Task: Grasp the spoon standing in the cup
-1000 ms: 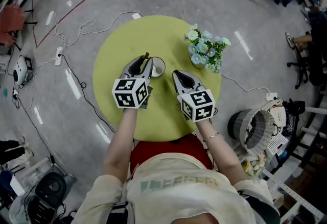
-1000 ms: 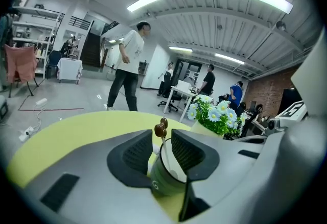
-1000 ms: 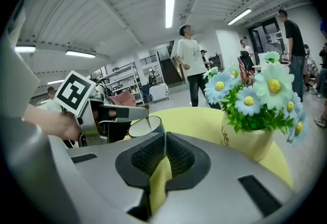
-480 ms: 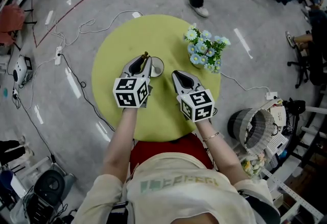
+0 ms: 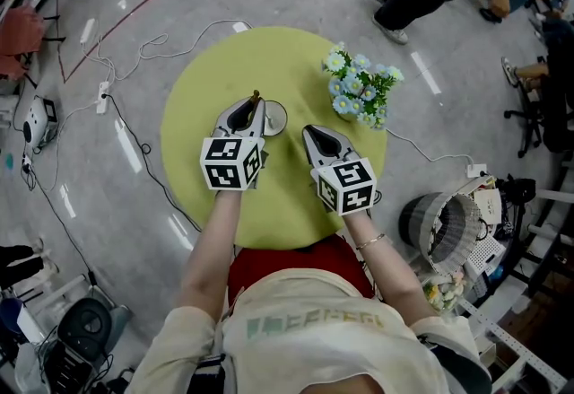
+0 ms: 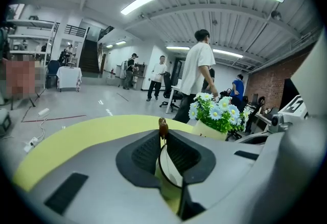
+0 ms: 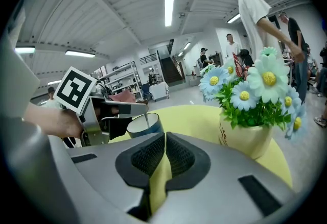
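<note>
Evidently the left gripper point(image 6: 163, 139) was closed narrowly on the thin metal spoon with a brown knob at its top point(image 6: 163, 127). In the left gripper view the knob sat right at the jaw tips. In the right gripper view the stem ran down from those jaws into the dark round cup with a pale inside point(image 7: 146, 127). The right gripper point(image 7: 164, 139) had its pads pressed together with nothing between them, only a slit of table colour showing beneath. It hung just beside the cup on the right, apart from it.

The cup stood near the middle of the round yellow-green table point(image 5: 202, 83), a little towards the far edge, with the spoon upright in it. A cream pot of blue-and-white artificial daisies point(image 7: 245, 139) stood near the table's far right edge, well apart from the cup.

By my reading, the grasp itself was made or very nearly so. The cup rested on the table and the spoon had not been drawn out. What remained was to confirm the hold was firm, since so thin a stem could slip or tilt between the pads.

Small dark print on the pot's side seemed to begin "Li", but the rest was cut off. The marker cubes bore only black-and-white squares.
</note>
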A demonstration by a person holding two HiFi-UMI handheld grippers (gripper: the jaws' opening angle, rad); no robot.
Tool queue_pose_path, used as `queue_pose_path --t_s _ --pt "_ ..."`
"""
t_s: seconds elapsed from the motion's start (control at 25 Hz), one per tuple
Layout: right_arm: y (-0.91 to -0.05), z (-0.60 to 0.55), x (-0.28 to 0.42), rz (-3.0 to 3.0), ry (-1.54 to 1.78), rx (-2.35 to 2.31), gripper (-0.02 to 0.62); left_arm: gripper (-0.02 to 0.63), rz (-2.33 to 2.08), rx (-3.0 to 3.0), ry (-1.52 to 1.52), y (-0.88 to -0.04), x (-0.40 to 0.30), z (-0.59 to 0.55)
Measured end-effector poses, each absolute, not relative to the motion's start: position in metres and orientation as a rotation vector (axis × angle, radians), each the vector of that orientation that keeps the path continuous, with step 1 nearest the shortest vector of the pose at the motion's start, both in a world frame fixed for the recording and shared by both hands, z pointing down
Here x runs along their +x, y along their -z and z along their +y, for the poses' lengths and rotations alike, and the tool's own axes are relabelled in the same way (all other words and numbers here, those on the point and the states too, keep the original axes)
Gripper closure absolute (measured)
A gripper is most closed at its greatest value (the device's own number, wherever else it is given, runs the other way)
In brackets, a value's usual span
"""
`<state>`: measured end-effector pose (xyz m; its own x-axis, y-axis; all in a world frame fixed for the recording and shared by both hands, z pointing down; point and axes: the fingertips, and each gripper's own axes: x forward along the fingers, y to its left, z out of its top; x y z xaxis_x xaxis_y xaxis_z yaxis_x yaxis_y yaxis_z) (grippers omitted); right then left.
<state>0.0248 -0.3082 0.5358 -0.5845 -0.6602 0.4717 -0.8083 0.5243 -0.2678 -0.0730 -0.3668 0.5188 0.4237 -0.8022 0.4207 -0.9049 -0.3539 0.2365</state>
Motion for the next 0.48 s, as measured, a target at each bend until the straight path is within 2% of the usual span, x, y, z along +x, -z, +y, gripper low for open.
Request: queue_pose_path --t_s 0.48 --pt "-0.527 -0.305 0.017 -2.486 -0.647 1.207 0.557 0.557 -1.516 2.279 -0.266 -0.494 -0.084 -0.364"
